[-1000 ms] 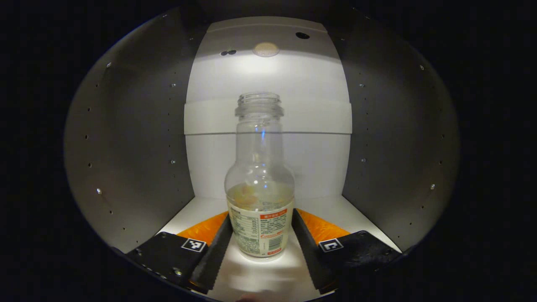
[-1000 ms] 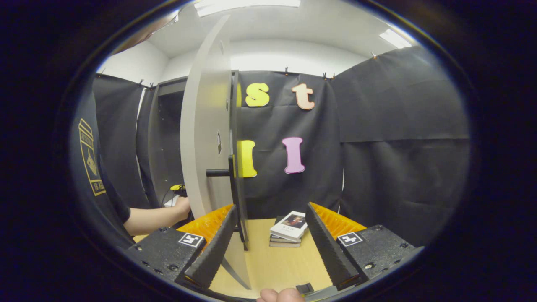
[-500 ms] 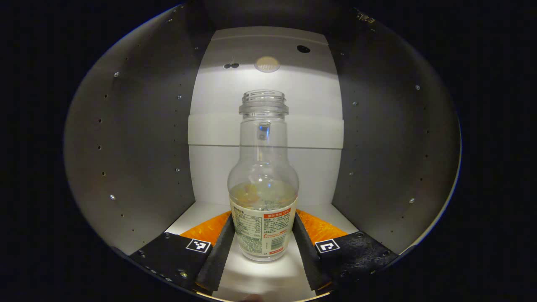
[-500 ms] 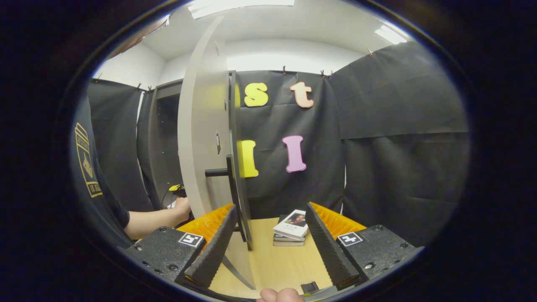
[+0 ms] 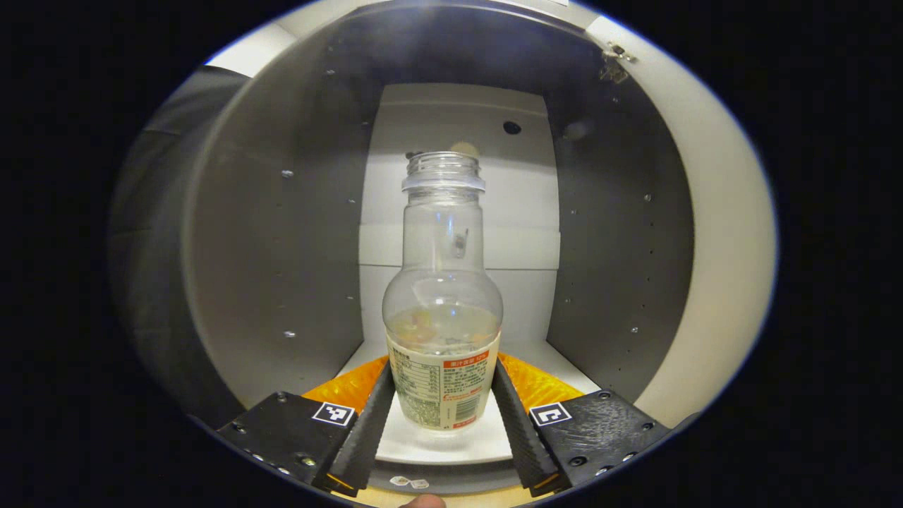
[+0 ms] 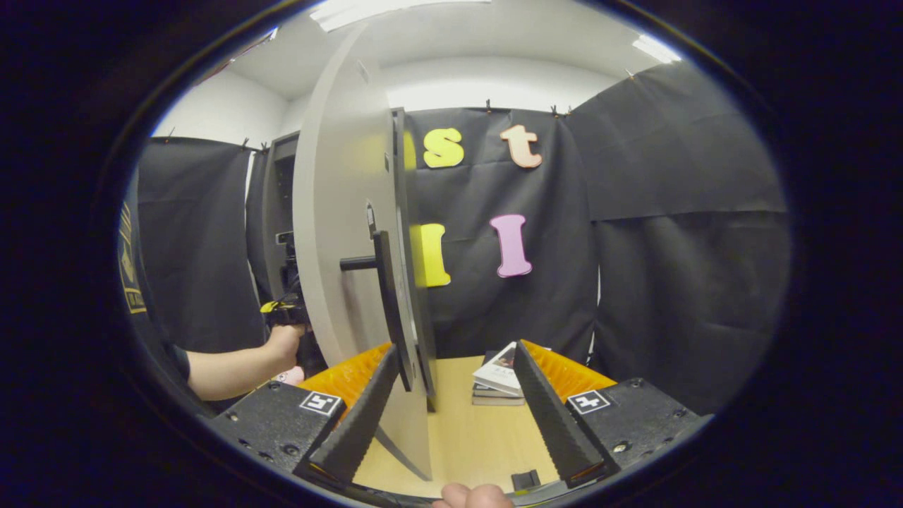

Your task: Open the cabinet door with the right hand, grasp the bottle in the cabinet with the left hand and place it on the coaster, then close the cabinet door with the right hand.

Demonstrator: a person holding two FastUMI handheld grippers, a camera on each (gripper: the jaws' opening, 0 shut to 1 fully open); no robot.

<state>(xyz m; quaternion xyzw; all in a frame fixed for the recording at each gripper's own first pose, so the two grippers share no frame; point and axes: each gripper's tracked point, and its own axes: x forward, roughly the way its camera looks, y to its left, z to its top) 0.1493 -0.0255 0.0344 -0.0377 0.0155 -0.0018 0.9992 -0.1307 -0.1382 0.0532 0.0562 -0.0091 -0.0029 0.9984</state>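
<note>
Now the left gripper has its two fingers pressed on both sides of the clear plastic bottle with a paper label and no cap. The bottle stands straight up between them, near the front edge of the white shelf floor inside the grey cabinet. A little pale juice sits in its round belly.

I think the step now is to bring the bottle out of the cabinet. To do it well, keep it straight up, because it has no cap and the juice could spill. Keep the squeeze gentle, since thin plastic can bend. Pull it straight back so it does not bump the grey side walls.

The right gripper is wide apart and holds nothing. The bottom corner of the grey cabinet door stands between its fingers, but I cannot tell if they touch it. It should keep the door out of the way.

Counting: one bottle, one door with one black bar handle, one small stack of books on the light wooden table, two grippers. I do not see the coaster.
</note>
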